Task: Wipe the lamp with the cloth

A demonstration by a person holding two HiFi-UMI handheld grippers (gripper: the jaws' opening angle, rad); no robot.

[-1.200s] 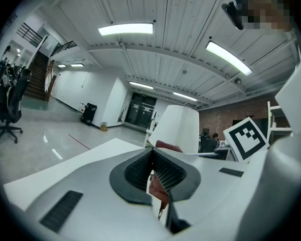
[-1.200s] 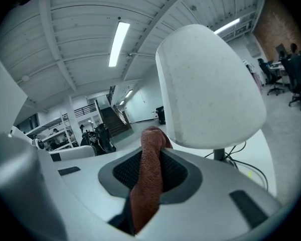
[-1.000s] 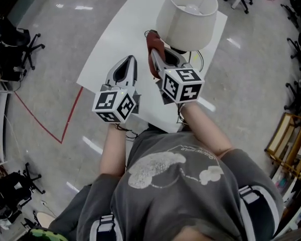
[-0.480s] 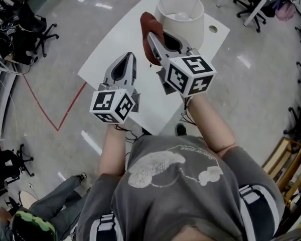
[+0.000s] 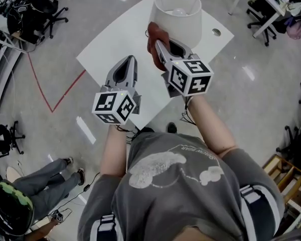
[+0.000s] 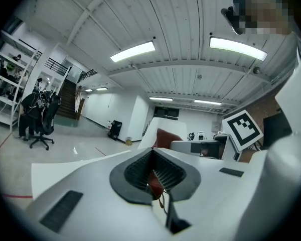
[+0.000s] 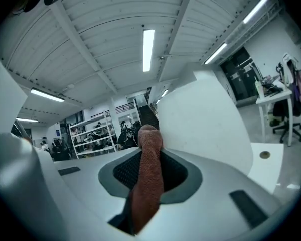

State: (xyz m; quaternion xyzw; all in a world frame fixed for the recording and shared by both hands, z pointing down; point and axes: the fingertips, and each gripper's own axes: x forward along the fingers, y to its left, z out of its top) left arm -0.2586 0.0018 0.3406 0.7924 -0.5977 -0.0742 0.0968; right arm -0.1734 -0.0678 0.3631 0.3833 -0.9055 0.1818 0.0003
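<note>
Centrally, the right tongs (image 5: pixel 159 48) are clamped on a folded rust-brown cloth (image 7: pixel 149 177), which runs up between the ribbed pads and stands out past the tips as a rounded wad. That wad lies against the outer wall of the lamp (image 5: pixel 178 19), on the side of its pale shade that faces the person, just below the upper rim. The left tongs (image 5: pixel 128 67) are closed with nothing gripped; a small reddish scrap shows in the hollow between their pads, too small to identify. They hang beside the right tongs, apart from the lamp, over the white desk (image 5: pixel 110 41). The lamp stands upright near the far corner of the desk, and its bulb (image 5: pixel 177 11) is visible through the open top of the shade. Its base is hidden beneath the shade. A round hole (image 5: pixel 216 32) in the desk lies just to the right of it.

Handling, as judged: the cloth is soft, limp and compressible, so a grip near its middle with a short free wad gives a firm wiping pad. The shade appears thin, light and easily dented, and the lamp may slide or tip under sideways pressure. Light strokes along the shade wall suit it. The free left tongs could steady the lamp at the shade's rim or lower at the stem, never at the bulb.
</note>
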